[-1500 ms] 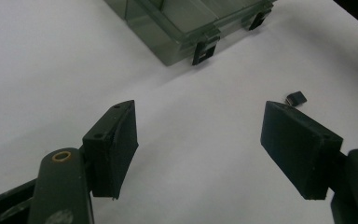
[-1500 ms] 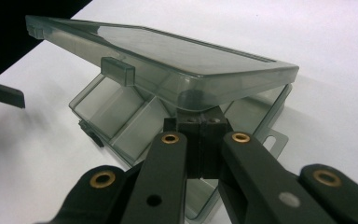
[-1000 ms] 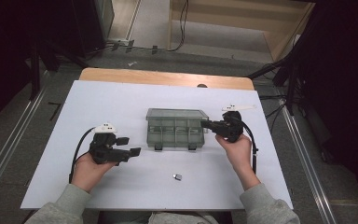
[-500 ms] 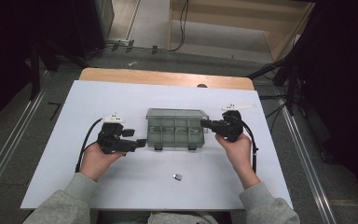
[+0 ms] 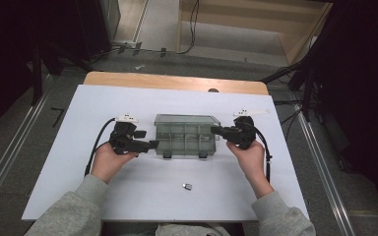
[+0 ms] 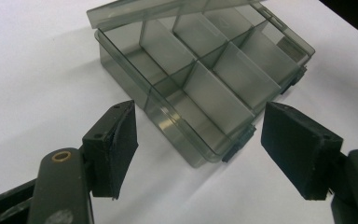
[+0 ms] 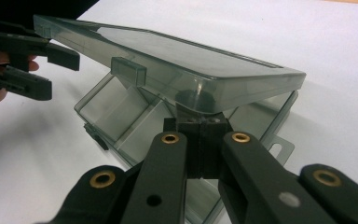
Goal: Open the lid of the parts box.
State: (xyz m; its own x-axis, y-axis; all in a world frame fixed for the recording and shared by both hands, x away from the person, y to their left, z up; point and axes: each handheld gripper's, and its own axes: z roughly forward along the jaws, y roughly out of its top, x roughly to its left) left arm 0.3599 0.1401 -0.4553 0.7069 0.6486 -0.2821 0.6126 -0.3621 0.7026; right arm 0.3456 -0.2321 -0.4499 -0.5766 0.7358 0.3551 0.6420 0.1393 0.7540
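Near edge of the worktop (image 5: 69, 196): a small dark clip-like piece (image 5: 187, 186) lies alone, just right of the middle, well apart from both hands. Mid worktop: the smoky clear compartment box (image 5: 187, 137) sits centred, its two front latches toward the person. Change over the last second: the left tongs (image 5: 150, 144) have slid in from the left and now have their tips at the box's left end; the right tongs (image 5: 215, 130) have stayed put at its right end. Left tongs stand wide open, nothing between the pads. Right tongs are closed, pinching the lid (image 7: 177, 60) at its right edge, as far as I can tell. My reading: the lid is being raised and the left hand is coming in to steady the base or take over the lid. From overhead the box looks nearly shut. The right gripper view shows the lid tilted up off the base, with the left tongs (image 7: 51, 70) beyond its far corner. The left gripper view shows the empty dividers (image 6: 205, 74) and a front latch (image 6: 237, 142) undone.
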